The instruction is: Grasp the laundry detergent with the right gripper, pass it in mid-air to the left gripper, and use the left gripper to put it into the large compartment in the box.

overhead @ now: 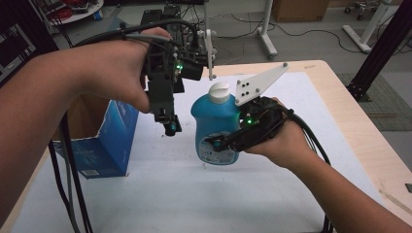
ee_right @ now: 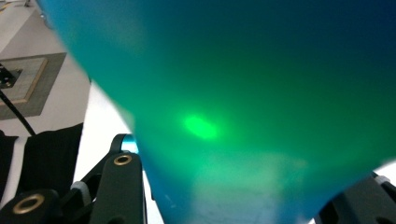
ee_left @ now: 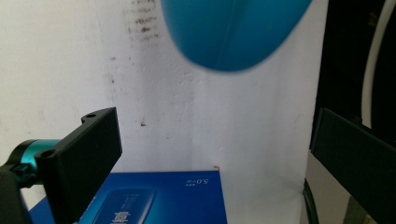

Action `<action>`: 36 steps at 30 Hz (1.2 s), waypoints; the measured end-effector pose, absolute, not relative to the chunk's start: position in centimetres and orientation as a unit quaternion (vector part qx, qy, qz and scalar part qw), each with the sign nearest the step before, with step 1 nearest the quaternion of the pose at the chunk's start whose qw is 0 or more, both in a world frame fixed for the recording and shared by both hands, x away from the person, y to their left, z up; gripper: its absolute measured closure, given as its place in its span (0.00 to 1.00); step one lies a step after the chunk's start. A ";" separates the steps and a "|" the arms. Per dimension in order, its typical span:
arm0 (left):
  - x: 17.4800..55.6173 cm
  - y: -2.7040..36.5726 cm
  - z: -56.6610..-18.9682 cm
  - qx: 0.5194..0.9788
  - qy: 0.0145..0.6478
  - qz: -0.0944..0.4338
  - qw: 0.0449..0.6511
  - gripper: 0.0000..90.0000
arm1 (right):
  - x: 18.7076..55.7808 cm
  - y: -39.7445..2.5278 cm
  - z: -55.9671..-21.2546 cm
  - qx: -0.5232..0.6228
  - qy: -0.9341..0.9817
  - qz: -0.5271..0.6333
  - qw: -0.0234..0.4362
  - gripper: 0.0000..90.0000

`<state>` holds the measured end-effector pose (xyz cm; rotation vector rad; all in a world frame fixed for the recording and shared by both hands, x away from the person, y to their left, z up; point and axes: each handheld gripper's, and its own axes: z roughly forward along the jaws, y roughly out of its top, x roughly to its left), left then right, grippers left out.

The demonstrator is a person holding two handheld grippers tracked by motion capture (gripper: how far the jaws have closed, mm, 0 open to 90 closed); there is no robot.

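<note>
In the high view, one blue bottle [overhead: 215, 127] with a white cap is seen held above the white surface [overhead: 204, 194], clamped at its lower body between the jaws of the right gripper [overhead: 228, 141]. The left gripper [overhead: 165, 109] is held just left of the bottle, pointing down, apart from it. One open blue box [overhead: 99, 141] stands at the left of the surface.

In the left gripper view, the jaws are seen wide apart with nothing between them; the bottle's rounded underside [ee_left: 233, 32] hangs beyond them, and the box [ee_left: 154, 198] lies below.

In the right gripper view, the bottle's body [ee_right: 233, 107] is pressed close between the jaws.

A slip is judged possible: the bottle is smooth and is held on one side only, so it could tilt or drop onto the surface.
</note>
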<state>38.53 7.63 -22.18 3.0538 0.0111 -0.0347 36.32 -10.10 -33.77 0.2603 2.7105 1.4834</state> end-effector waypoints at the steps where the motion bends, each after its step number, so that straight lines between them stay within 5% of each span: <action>1: 38.4 7.5 -22.0 0.999 0.002 -0.011 0.044 0.02 | 36.3 -9.9 -33.5 0.080 0.875 0.477 0.018 0.54; 28: 37.1 5.5 -21.3 0.999 -0.003 -0.023 0.041 0.02 | 36.0 -6.4 -31.3 0.042 0.874 0.484 -0.006 0.54; 36: 37.3 5.5 -21.1 0.999 -0.005 -0.018 0.042 0.10 | 36.0 -6.3 -31.4 0.041 0.873 0.486 -0.007 0.54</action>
